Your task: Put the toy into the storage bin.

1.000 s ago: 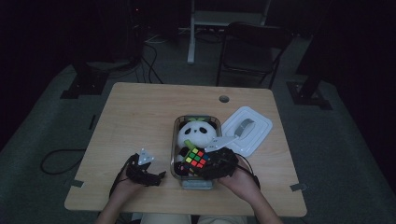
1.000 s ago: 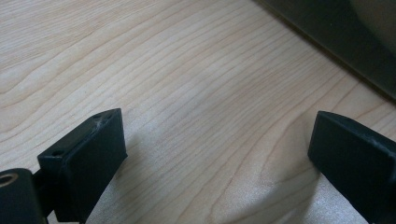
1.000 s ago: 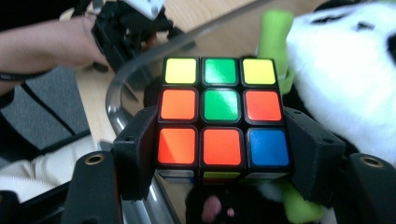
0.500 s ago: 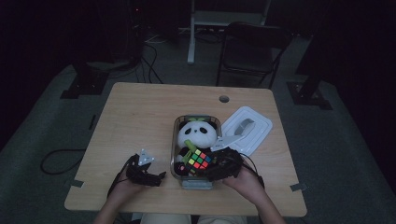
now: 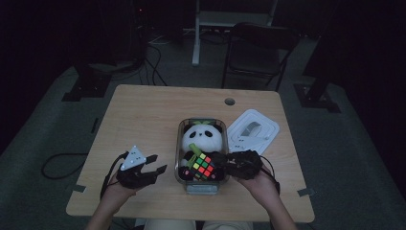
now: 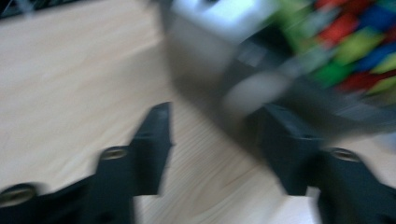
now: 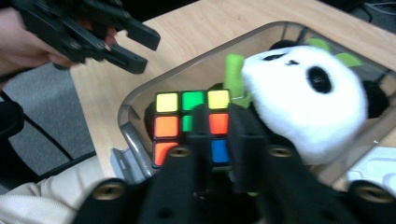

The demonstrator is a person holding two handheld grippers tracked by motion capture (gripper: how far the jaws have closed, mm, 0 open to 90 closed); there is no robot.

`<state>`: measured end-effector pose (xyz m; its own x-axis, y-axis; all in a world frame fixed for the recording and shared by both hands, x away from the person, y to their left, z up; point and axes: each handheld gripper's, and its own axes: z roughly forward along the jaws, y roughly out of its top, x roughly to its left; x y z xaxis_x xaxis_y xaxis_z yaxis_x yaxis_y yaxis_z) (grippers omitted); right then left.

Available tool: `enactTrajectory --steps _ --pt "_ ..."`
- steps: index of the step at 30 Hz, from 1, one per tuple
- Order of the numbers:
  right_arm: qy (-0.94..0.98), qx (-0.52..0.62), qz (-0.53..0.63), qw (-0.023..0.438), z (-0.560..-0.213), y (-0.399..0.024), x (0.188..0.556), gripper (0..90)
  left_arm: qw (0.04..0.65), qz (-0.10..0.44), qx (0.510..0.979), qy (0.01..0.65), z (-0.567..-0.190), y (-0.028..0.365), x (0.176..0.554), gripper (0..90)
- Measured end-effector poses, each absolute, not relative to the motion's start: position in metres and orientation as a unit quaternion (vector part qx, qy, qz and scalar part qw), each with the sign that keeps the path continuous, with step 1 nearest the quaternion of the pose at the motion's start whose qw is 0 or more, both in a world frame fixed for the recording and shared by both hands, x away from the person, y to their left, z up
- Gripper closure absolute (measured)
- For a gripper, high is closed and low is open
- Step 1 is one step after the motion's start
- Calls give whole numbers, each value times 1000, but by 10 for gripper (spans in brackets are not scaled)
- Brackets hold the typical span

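Clear plastic forms the walls of the container (image 5: 186, 178) that sits on the wooden surface (image 5: 143, 115), toward the person's edge. A colourful puzzle cube (image 5: 203, 166) is at its near end and a plush panda (image 5: 203, 138) lies in its far end, white head just beside the cube. A white lid (image 5: 253, 130) lies on the surface just right of the container.

At the cube, the right gripper (image 5: 221, 163) comes in from the right, held in the person's right hand (image 5: 259, 183). In the right gripper view its two black fingers (image 7: 198, 135) stand nearly together, side by side across the cube's front face — they have just been closing. They overlap the cube's middle tiles, yet the pictures do not show whether the pads press on the cube or merely sit before it, so a hold cannot be told.

Left of the container, the left gripper (image 5: 154, 164) is above the surface, its grey three-cornered plate on top, its fingers pointing toward the container. Its fingers (image 6: 152, 144) are apart with bare wood between them — they too have just been closing, with nothing clamped. The left gripper view is blurred; the container's corner and the cube's colours show ahead.
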<state>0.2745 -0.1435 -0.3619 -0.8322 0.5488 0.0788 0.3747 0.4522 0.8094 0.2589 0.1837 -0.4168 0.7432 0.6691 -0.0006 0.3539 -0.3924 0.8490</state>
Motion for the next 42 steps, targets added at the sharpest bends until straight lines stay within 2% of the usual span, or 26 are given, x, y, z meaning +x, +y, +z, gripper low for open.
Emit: enactTrajectory --steps 2,6,9,21,27,31,42 --pt "851 266 443 91 -363 -138 274 900 461 179 822 283 -404 170 251 649" --pt "860 260 432 85 -366 -127 276 900 477 162 831 234 -385 146 243 814" --pt "867 255 421 80 -369 -121 279 900 481 146 838 214 -378 133 244 900" --pt "875 253 404 82 -371 -111 290 900 426 154 873 181 -380 90 265 899" --pt "878 260 394 74 -378 -105 297 900 404 157 884 176 -386 86 268 900" --pt "880 262 391 63 -383 -103 300 900 406 125 888 177 -394 91 277 900" --pt "881 266 387 60 -396 -96 304 900 375 115 905 165 -401 91 283 900"
